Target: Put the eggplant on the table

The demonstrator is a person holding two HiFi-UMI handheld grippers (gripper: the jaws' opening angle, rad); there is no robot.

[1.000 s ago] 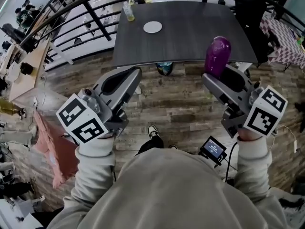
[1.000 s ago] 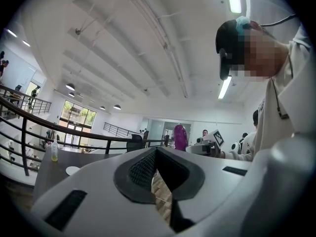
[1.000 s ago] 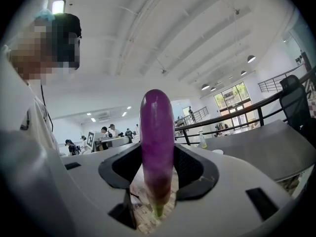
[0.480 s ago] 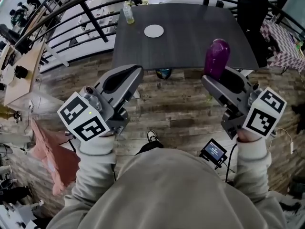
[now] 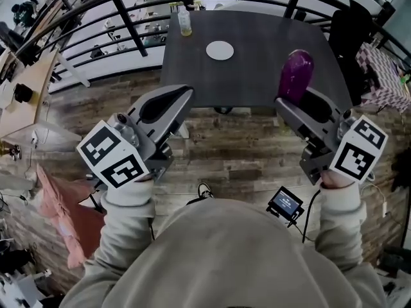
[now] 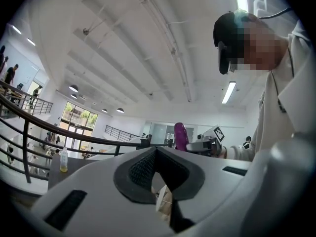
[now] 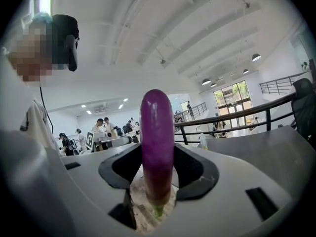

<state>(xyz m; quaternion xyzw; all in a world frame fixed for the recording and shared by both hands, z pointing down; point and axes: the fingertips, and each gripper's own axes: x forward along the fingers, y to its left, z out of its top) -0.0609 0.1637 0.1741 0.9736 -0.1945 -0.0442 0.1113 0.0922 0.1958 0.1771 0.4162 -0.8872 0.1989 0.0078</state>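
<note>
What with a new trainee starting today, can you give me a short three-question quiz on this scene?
1. True or false: the eggplant already lies on the dark table.
2. What stands at the table's far left corner? A) bottle B) mug C) bowl
3. Complete: the right gripper grips the eggplant; the left gripper holds ____.
Key: 1 false, it stands upright in the right gripper; 2 A; 3 nothing, its jaws are together.
</note>
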